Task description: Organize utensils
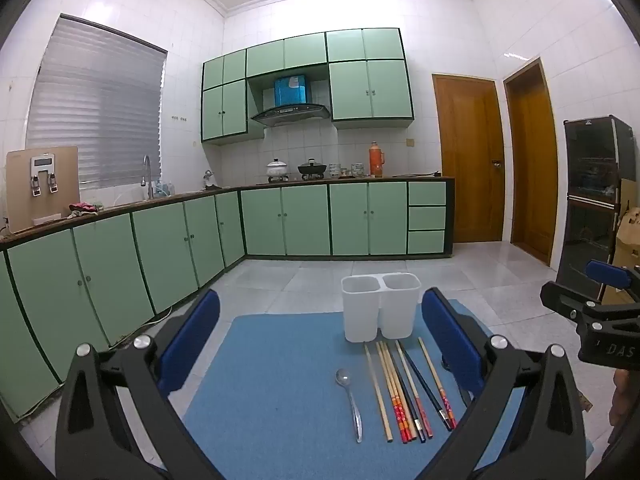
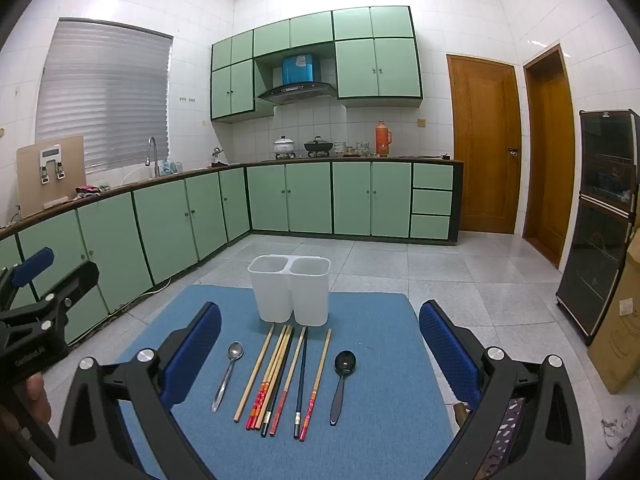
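Note:
A white two-compartment utensil holder [image 2: 291, 292] [image 1: 381, 306] stands at the far edge of a blue mat [image 2: 372, 364] [image 1: 280, 376]. In front of it lie several chopsticks [image 2: 280, 376] [image 1: 408, 392] side by side. A silver spoon [image 2: 228, 374] [image 1: 350, 400] lies to their left and a black spoon [image 2: 341, 382] to their right. My left gripper [image 1: 320, 344] hovers open over the near part of the mat, nothing between its blue pads. My right gripper [image 2: 320, 344] is also open and empty above the utensils. Each gripper shows at the edge of the other's view.
Green cabinets [image 2: 160, 224] run along the left and back walls with a sink and pots on the counter. Two wooden doors [image 2: 484, 144] and a dark glass cabinet [image 2: 600, 220] are at the right, beside a cardboard box [image 2: 616, 332]. Grey tiled floor surrounds the mat.

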Demonstrator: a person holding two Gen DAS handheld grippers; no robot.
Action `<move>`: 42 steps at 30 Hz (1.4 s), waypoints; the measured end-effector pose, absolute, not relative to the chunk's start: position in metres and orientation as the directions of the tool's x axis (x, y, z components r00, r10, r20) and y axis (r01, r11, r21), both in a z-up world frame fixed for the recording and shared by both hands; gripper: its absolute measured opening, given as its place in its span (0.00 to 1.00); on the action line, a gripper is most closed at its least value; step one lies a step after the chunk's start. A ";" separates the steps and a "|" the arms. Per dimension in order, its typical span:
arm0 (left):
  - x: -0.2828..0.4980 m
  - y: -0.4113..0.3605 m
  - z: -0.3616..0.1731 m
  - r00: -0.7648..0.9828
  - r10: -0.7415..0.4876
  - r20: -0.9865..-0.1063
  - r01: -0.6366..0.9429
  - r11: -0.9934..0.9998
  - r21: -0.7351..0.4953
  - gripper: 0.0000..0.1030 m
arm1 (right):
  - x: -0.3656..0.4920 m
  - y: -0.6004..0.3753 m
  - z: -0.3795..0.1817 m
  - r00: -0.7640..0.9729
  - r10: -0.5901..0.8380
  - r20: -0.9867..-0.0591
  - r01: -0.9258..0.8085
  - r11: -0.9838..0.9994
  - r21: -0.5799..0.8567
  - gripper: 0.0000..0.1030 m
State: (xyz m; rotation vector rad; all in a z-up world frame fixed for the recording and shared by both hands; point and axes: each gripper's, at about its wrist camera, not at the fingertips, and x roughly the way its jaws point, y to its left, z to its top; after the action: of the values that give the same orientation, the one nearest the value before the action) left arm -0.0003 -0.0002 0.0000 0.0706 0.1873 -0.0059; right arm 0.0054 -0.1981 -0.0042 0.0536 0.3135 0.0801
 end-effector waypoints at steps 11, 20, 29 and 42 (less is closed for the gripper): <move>0.000 0.000 0.000 0.982 -0.001 -0.189 0.014 0.998 0.067 0.95 | 0.005 -0.197 -0.004 0.948 0.087 -0.305 -0.071 0.995 0.064 0.94; 0.000 0.005 0.000 0.982 0.004 -0.189 0.010 0.998 0.070 0.95 | 0.005 -0.196 -0.004 0.949 0.086 -0.304 -0.069 0.995 0.065 0.94; 0.000 0.005 0.000 0.982 0.003 -0.189 0.010 0.998 0.069 0.95 | 0.005 -0.196 -0.004 0.949 0.085 -0.303 -0.069 0.996 0.062 0.94; -0.006 0.008 -0.001 0.983 0.002 -0.185 0.011 0.998 0.069 0.95 | 0.005 -0.196 -0.004 0.950 0.085 -0.301 -0.069 0.996 0.064 0.94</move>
State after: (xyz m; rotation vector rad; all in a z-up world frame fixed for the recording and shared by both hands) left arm -0.0062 0.0075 -0.0010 0.0700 0.1861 -0.0041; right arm 0.0051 -0.1957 -0.0036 0.0529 0.3084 0.0786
